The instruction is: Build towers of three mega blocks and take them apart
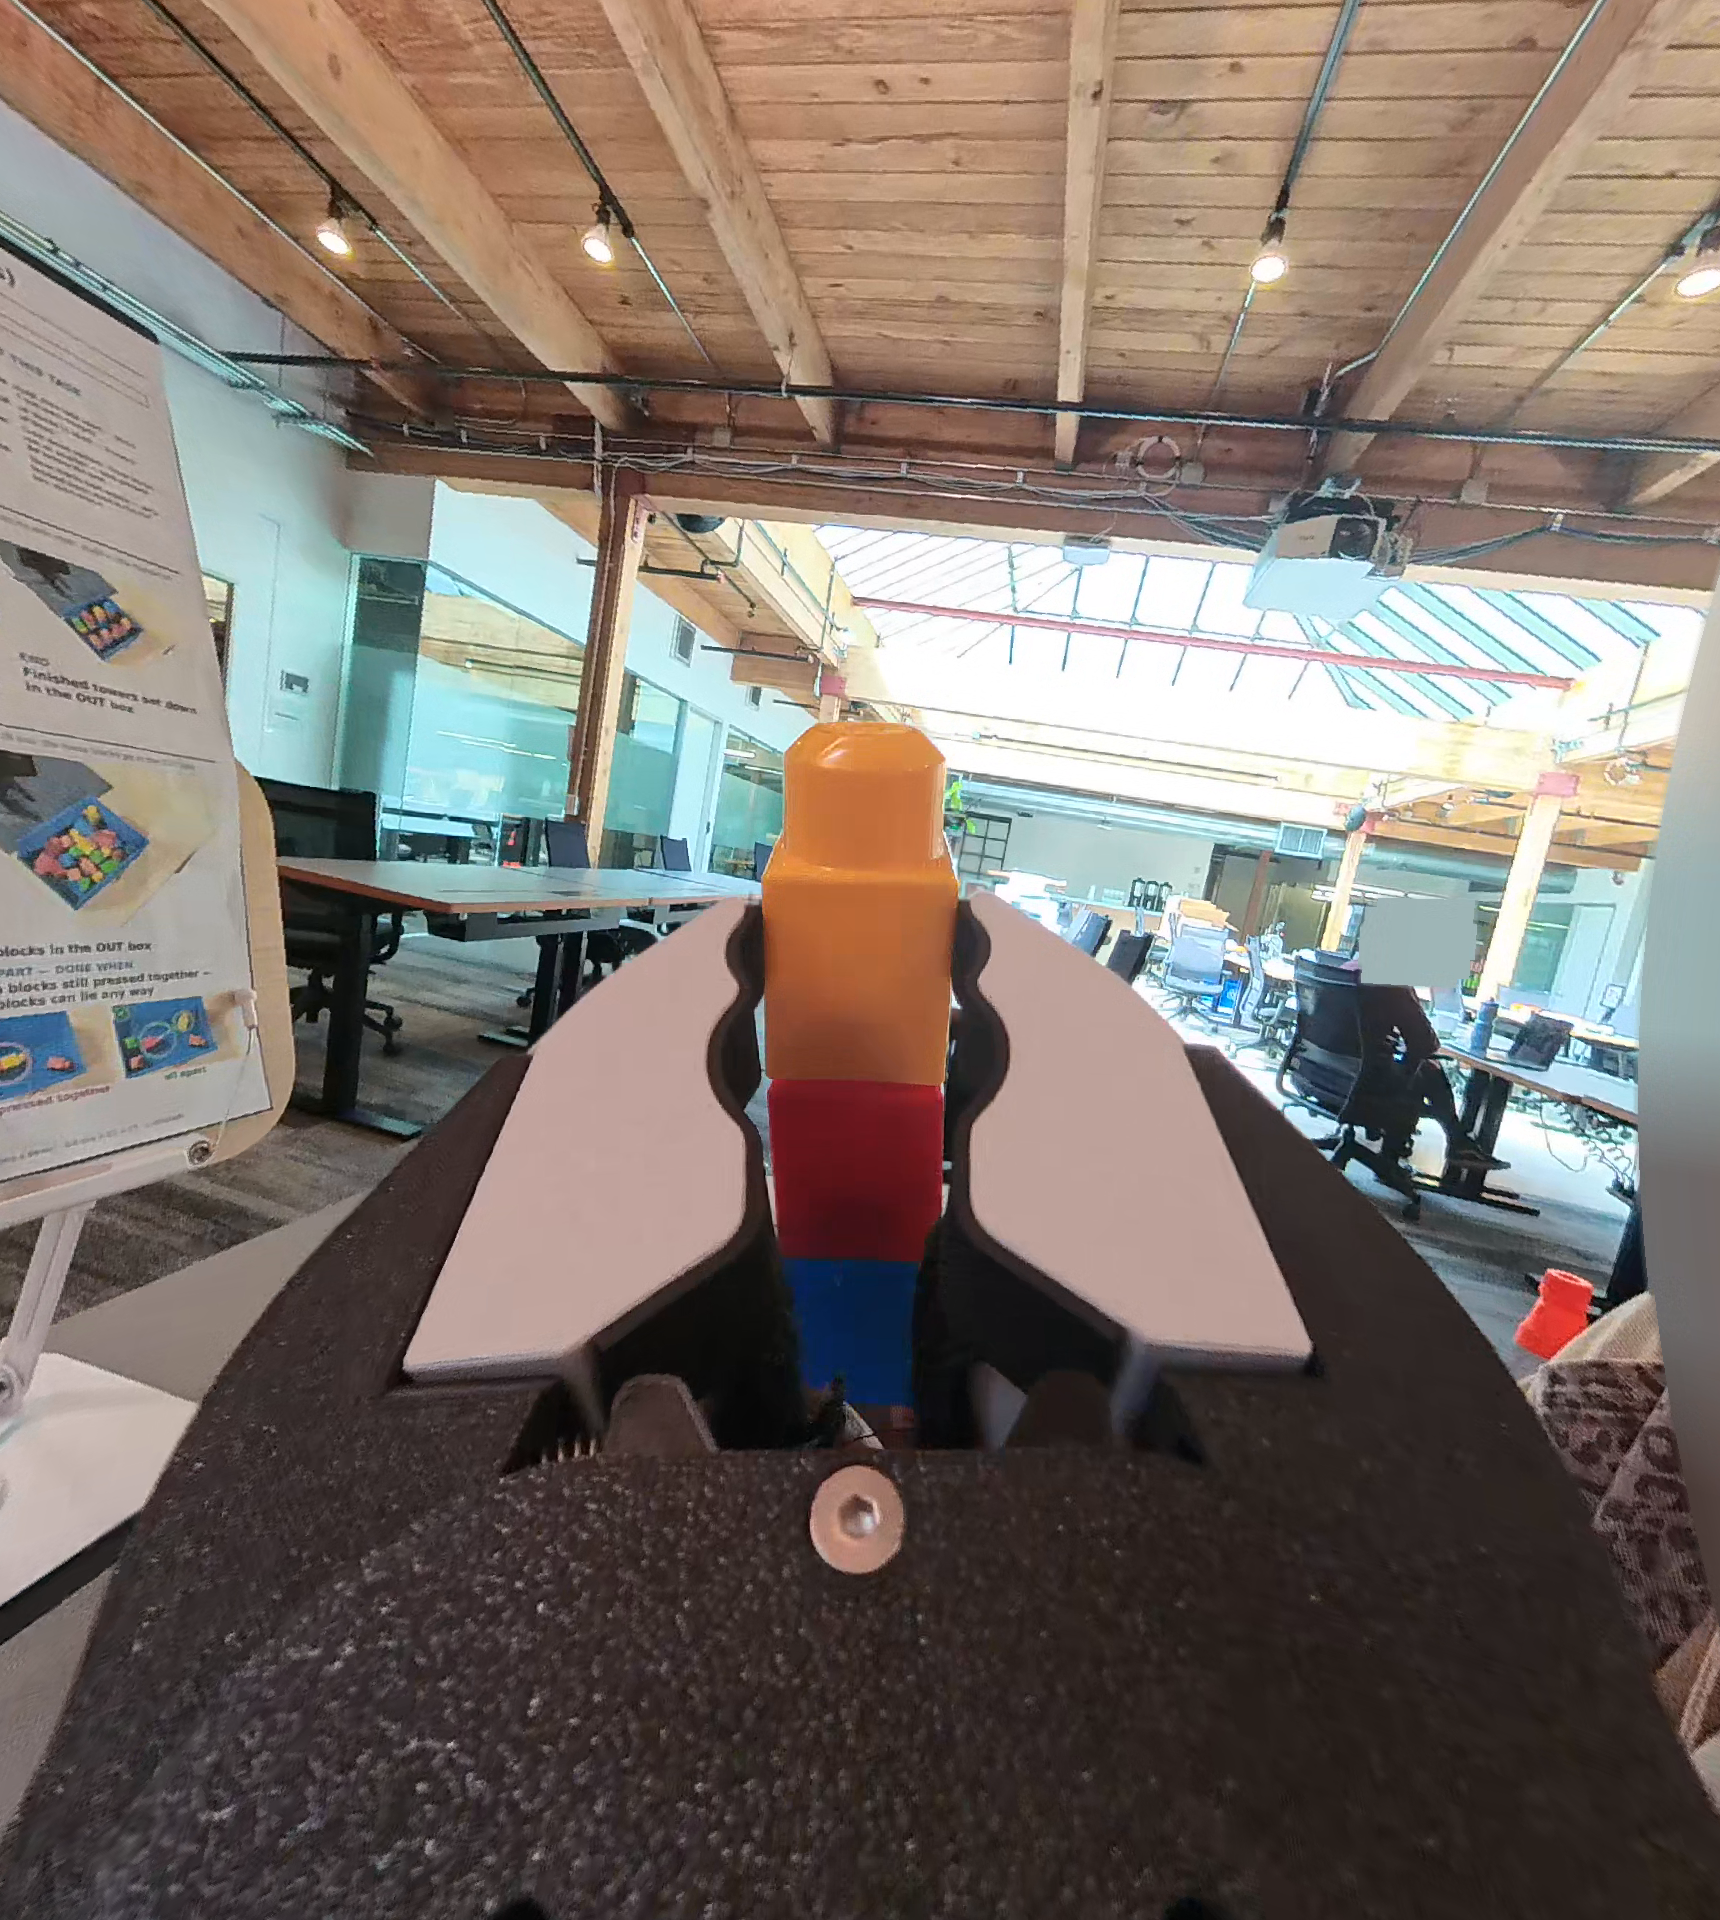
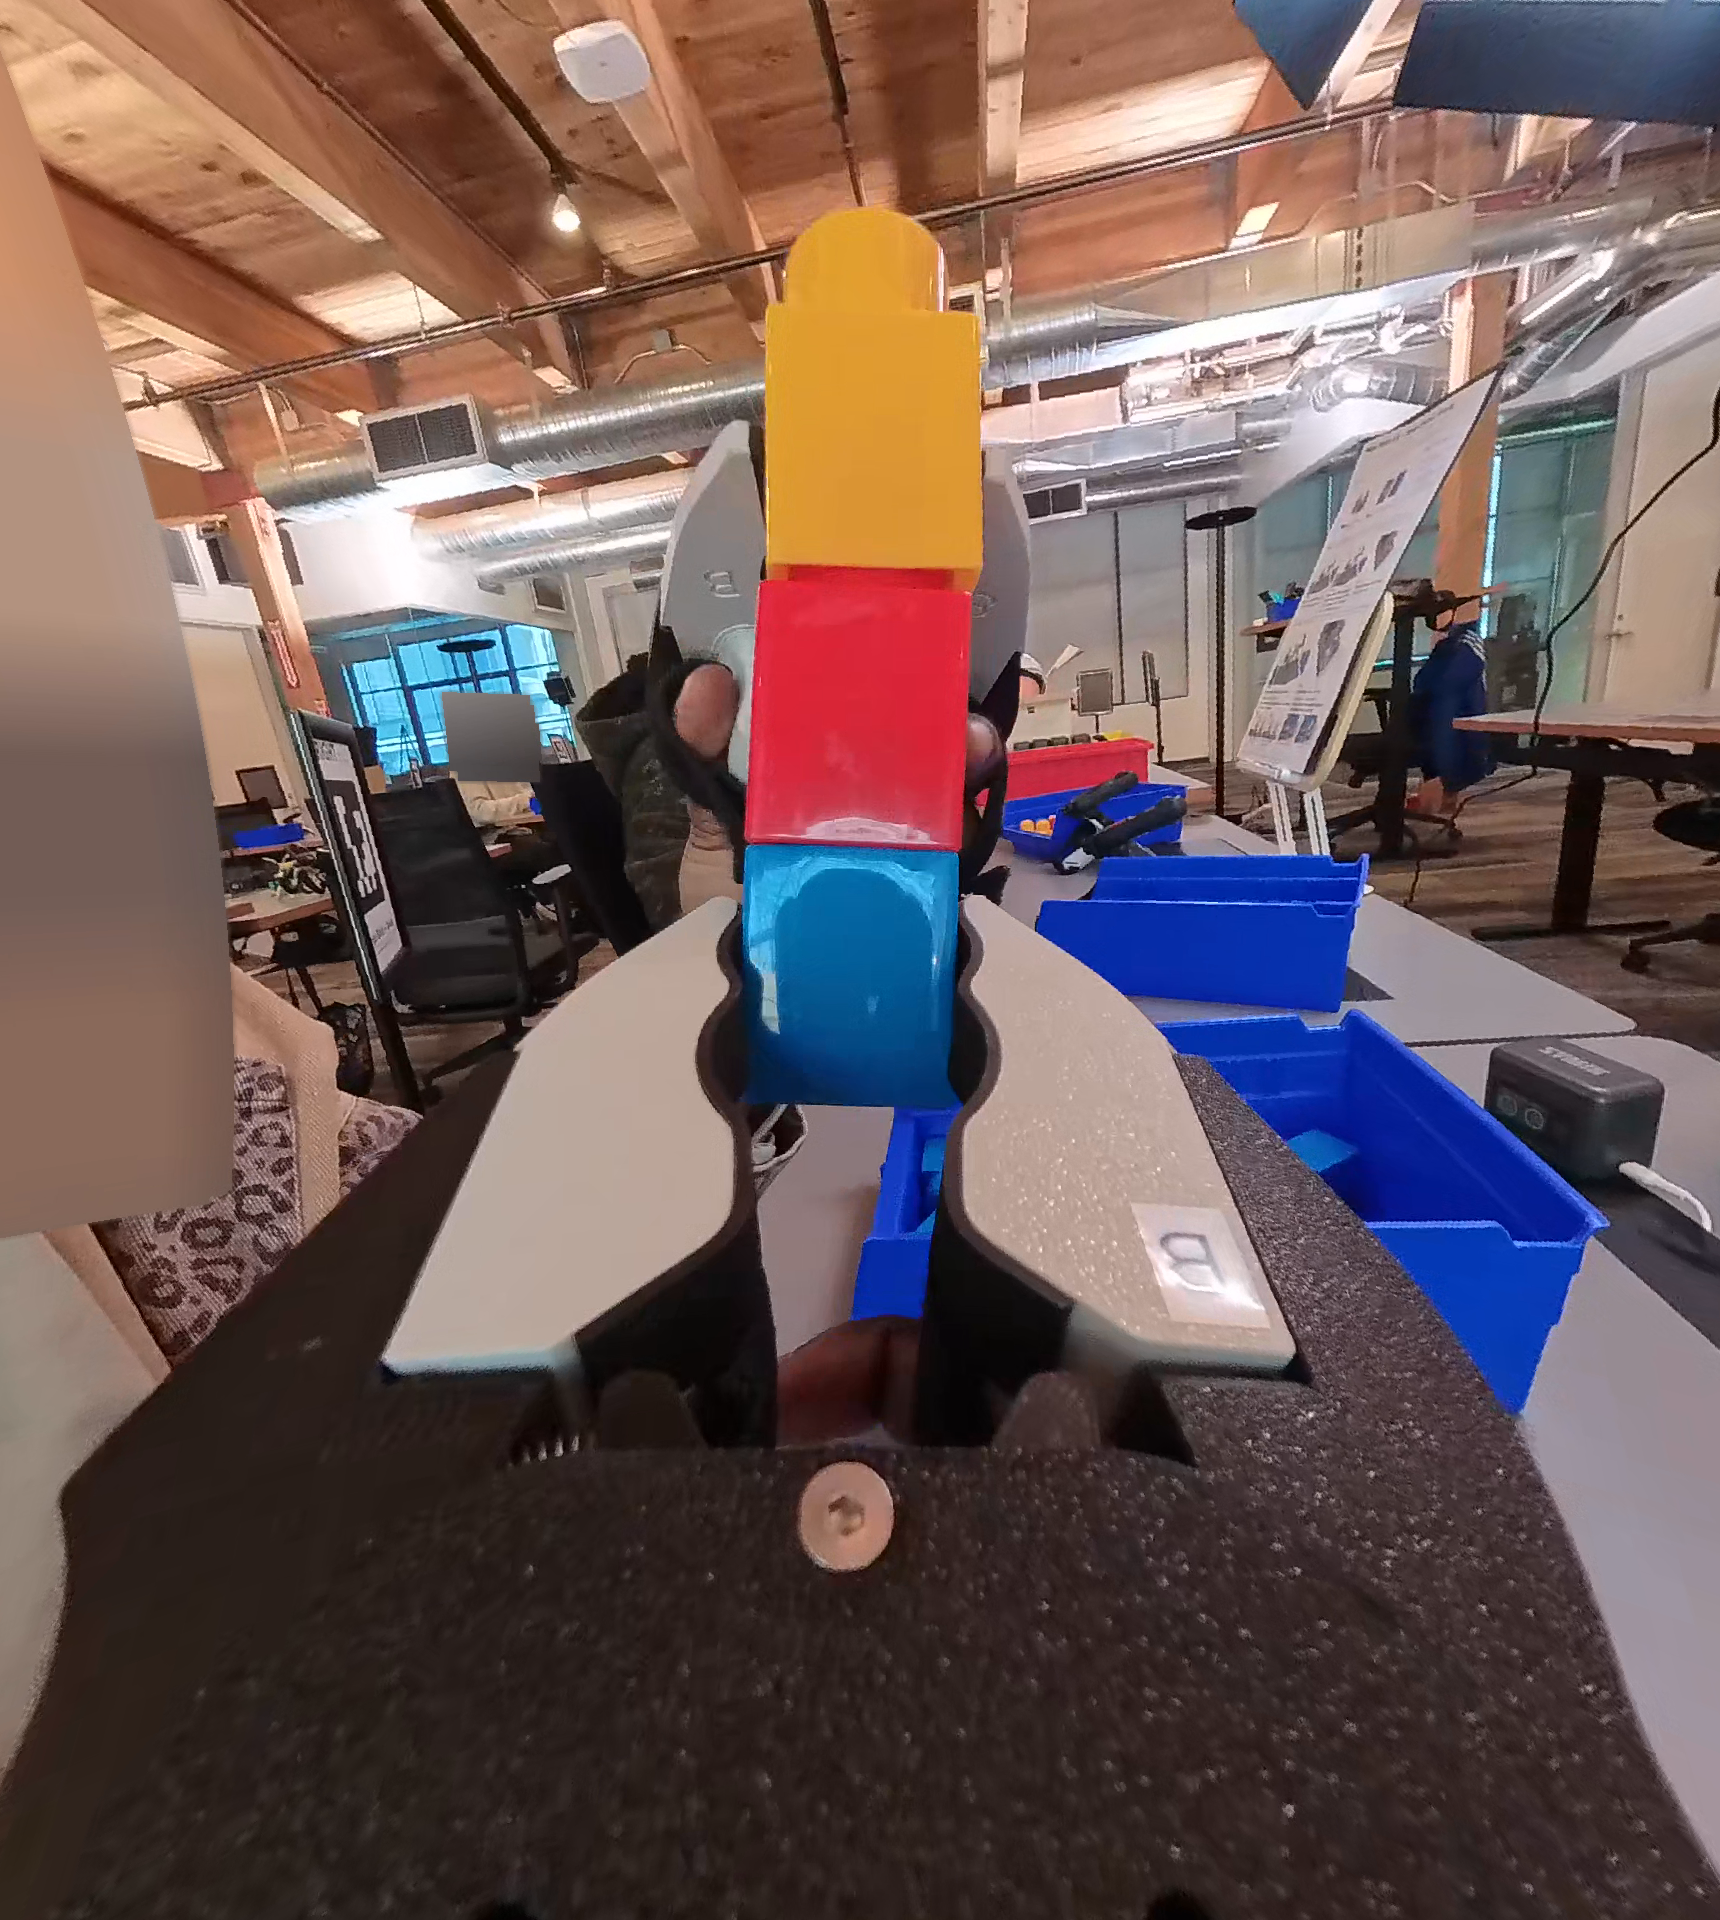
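An open office with a timber-beam ceiling, track lights and rows of desks forms the background; a grey surface (image 2: pixel 1614 1455) lies below and to the right of the right gripper. The tower of three blocks is held in the air between both grippers, clear of the surface. It consists of an orange-yellow block (image 2: pixel 871 436) at the top, a red block (image 2: pixel 856 712) in the middle and a blue block (image 2: pixel 845 977) at the bottom, all pressed together in one straight column. The right gripper (image 2: pixel 848 982) is pinched on the blue block, its two grey fingers (image 2: pixel 607 1122) touching opposite sides of it. The left gripper (image 1: pixel 856 971) is pinched on the orange-yellow block, with the red and blue blocks extending back between its fingers toward its body. In the right wrist view the left gripper appears behind the tower, flanking its upper part. Two blue bins (image 2: pixel 1438 1174) stand on the surface to the right of the right gripper, one beyond the other. An instruction sheet (image 1: pixel 56 727) on a stand is to the left of the left gripper.
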The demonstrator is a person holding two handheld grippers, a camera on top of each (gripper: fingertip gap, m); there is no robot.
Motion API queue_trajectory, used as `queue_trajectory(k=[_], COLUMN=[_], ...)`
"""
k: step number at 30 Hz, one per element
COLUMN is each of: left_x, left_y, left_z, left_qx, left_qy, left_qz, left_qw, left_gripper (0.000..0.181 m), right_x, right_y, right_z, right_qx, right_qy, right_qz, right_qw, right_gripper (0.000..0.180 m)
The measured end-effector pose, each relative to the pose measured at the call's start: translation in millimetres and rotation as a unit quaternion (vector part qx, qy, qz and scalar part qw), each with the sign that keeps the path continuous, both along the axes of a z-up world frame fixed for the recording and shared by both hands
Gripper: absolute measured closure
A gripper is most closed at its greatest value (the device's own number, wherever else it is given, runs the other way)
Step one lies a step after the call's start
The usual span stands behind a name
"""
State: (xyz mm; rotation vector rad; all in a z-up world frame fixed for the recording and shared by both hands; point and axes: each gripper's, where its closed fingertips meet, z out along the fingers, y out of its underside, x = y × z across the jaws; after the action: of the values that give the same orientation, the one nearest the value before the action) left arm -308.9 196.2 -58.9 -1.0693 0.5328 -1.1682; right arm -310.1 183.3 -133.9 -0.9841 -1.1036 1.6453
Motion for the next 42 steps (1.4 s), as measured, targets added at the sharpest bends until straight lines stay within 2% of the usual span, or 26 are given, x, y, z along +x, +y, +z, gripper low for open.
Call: queue_trajectory(k=[3,9,12,16,17,19,20,23,29,42], left_x=[1.1,-6.8,-13.0,-10.3,-6.8,-1.2,1.0,3.7,-4.7,-3.6], left_y=[0.3,-6.9,-14.1,-13.7,-12.3,-7.5,-7.4,-11.2,-11.1,-19.5], left_z=[-1.9,-15.8,-18.0,-6.5,-8.4,-13.2,-12.7,-18.8,-28.2,-41.4], left_qx=[0.0,-0.013,0.009,0.035,0.03,0.028,0.022,-0.012,-0.035,-0.04], left_qy=[0.007,0.081,0.107,0.081,0.087,0.098,0.089,0.096,0.124,0.168], left_qz=[0.001,-0.017,-0.016,0.013,0.014,0.021,0.011,-0.038,-0.037,-0.066], left_qw=[1.0,0.996,0.994,0.996,0.996,0.995,0.996,0.995,0.991,0.983], left_gripper=[0.146,0.146,0.146,0.123,0.126,0.142,0.144,0.144,0.144,0.144], right_x=[-1.4,-8.2,-10.8,-13.5,-13.0,-11.0,-10.7,-6.3,-3.7,-2.2], right_y=[-0.8,-6.1,-10.6,-11.6,-11.9,-12.5,-11.7,-11.5,-8.2,-11.3], right_z=[-1.5,-11.7,-12.2,-16.0,-14.6,-10.9,-11.6,-14.0,-7.6,-13.6], right_qx=[-0.003,0.011,0.013,0.018,0.017,0.012,0.016,0.034,0.007,0.046], right_qy=[0.005,-0.023,-0.034,-0.055,-0.052,-0.046,-0.052,-0.068,-0.053,-0.076], right_qz=[0.006,0.019,0.026,0.022,0.022,0.023,0.018,0.01,0.012,0.003], right_qw=[1.0,0.999,0.999,0.998,0.998,0.999,0.998,0.997,0.999,0.996], right_gripper=[0.145,0.145,0.145,0.145,0.145,0.145,0.145,0.145,0.145,0.145])
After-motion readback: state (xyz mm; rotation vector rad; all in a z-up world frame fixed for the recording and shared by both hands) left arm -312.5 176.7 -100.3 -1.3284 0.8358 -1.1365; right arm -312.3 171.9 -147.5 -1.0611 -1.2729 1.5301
